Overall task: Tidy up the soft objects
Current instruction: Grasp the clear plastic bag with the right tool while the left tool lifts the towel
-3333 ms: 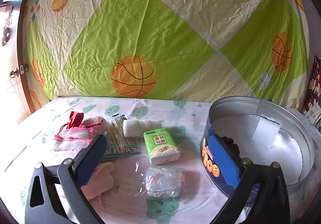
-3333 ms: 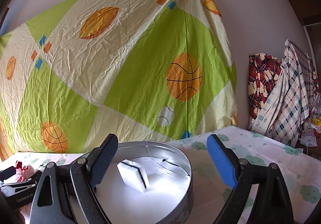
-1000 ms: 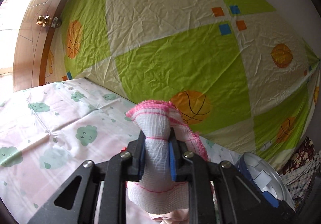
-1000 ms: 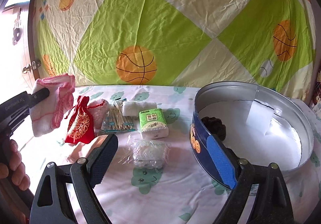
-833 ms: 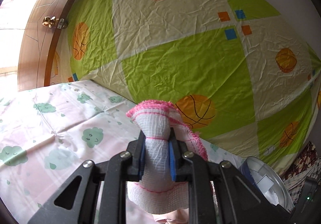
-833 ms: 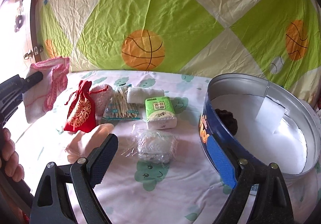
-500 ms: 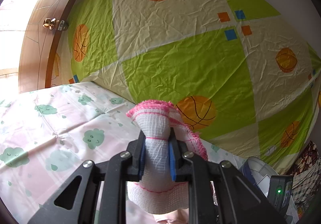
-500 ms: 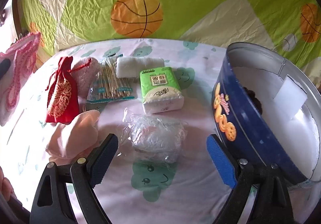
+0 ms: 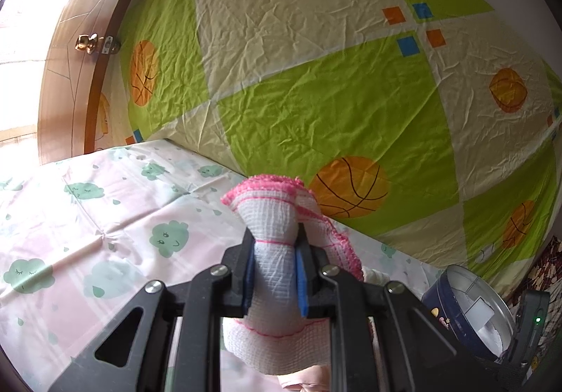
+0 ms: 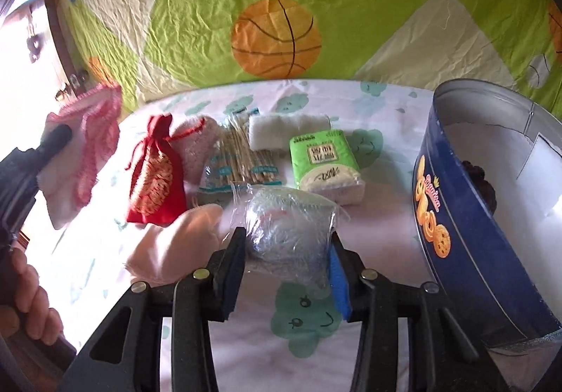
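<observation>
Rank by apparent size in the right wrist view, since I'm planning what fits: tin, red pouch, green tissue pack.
1. Tin, clearly largest.
2. Red pouch and green tissue pack look alike; I can't rank them.

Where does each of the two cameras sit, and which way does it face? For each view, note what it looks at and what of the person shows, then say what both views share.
Left wrist: sits on the left gripper, facing along the bed toward the hanging sheet; its fingers clamp a pink-edged cloth; no hand shows.
Right wrist: sits on the right gripper, tilted down at the bedspread; fingers closing around a clear plastic packet; a hand shows at left.
Shared: the cloth, the blue tin, the basketball sheet.
</observation>
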`<state>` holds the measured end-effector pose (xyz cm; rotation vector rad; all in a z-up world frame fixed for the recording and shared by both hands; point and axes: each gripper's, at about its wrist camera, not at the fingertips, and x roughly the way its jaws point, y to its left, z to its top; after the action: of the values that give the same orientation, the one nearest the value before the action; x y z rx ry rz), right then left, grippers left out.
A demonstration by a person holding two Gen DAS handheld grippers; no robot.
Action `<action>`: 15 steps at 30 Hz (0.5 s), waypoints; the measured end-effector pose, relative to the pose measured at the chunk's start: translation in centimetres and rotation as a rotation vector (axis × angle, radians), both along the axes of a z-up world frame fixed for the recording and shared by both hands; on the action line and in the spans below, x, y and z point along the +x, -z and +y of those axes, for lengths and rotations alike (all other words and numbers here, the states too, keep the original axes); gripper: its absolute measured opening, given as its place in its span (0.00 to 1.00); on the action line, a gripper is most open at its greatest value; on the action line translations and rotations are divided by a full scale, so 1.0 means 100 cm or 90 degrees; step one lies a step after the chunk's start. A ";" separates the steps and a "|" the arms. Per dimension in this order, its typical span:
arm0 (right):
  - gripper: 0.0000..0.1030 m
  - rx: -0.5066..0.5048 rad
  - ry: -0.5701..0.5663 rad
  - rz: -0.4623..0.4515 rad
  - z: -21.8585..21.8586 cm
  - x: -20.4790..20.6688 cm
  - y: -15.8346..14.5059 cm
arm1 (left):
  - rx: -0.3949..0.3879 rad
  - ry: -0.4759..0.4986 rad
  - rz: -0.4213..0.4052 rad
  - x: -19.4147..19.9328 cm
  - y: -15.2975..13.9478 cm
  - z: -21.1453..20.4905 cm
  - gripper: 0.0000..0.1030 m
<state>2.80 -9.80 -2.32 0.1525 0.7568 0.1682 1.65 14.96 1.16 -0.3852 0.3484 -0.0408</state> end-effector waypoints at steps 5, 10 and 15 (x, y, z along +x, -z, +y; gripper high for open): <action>0.44 0.009 -0.030 -0.135 -0.003 -0.033 -0.027 | 0.008 -0.001 -0.008 -0.001 0.000 -0.002 0.17; 0.44 0.002 -0.011 -0.219 -0.013 -0.058 -0.042 | 0.031 0.008 -0.021 -0.003 -0.001 -0.012 0.17; 0.44 -0.055 0.031 -0.269 -0.019 -0.071 -0.051 | 0.043 0.038 -0.026 -0.005 -0.001 -0.030 0.17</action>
<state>-4.29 -11.72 2.79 0.0494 0.3385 0.1158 1.12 12.00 1.27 -0.3059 0.3198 -0.0953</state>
